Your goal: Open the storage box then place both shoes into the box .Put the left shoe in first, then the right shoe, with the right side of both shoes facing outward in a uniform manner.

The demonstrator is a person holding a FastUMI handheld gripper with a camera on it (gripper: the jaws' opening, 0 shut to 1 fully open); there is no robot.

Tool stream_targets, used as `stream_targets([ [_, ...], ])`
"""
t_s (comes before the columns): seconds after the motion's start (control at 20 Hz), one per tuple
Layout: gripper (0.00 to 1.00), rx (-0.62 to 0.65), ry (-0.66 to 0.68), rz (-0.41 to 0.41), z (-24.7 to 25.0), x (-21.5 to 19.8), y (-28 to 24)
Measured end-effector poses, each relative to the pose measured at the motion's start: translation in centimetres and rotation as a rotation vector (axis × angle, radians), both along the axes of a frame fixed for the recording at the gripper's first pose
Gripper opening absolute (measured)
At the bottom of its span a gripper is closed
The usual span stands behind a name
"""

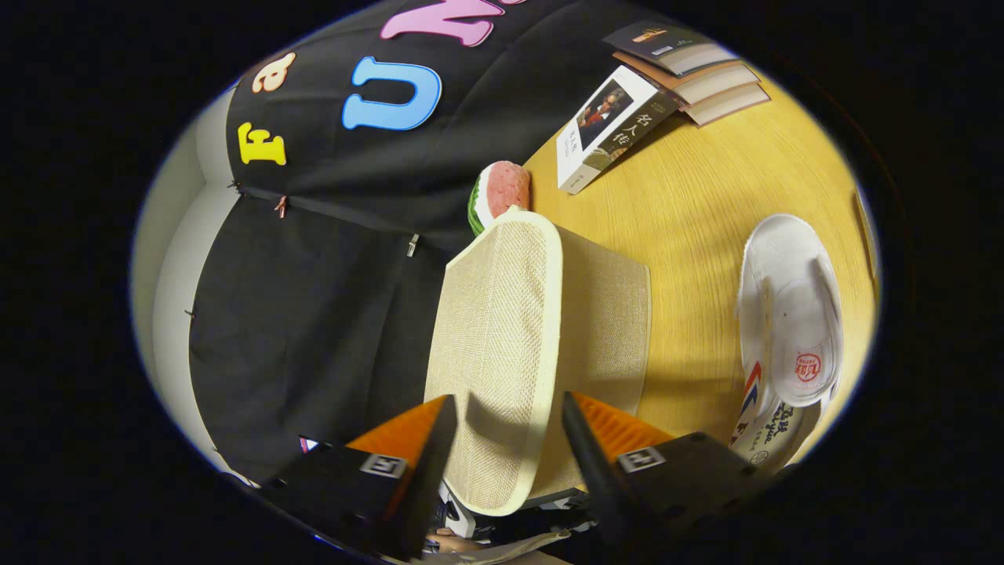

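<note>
The view is rolled sideways, so the wooden desk [690, 235] runs down the right half of the frame and the black booth wall fills the left. At the bottom centre the gripper [508, 439] holds its two orange-and-black fingers [420, 439] spread wide, one on each side of the lid [502, 361] of the storage box [604, 329]. The woven beige lid with its cream rim stands between them, and it cannot be told whether either finger touches it. The box body lies just to the right of the lid, resting on the desk. A white shoe [788, 322] lies at the right of the frame, well apart from the box, with its opening showing. Beyond the box, at upper centre, sits a watermelon-slice toy [500, 196]. A stack of books [667, 71] lies at the upper right.
</note>
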State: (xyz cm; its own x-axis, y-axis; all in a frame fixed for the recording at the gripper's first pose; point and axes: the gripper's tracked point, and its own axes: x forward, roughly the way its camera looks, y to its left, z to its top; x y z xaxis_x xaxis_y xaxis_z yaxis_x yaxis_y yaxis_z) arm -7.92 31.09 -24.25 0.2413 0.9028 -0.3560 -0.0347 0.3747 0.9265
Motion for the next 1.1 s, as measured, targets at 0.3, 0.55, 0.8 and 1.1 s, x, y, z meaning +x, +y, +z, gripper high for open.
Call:
stream_targets([
  [0.3,0.06,0.007,-0.038,-0.037,2.2,1.0,-1.0],
  [0.55,0.05,0.053,-0.122,-0.044,7.9,1.5,0.1],
  [0.8,0.05,0.079,-0.195,-0.011,14.1,1.7,3.2],
  [1.1,0.05,0.068,-0.211,0.025,19.0,1.3,8.8],
])
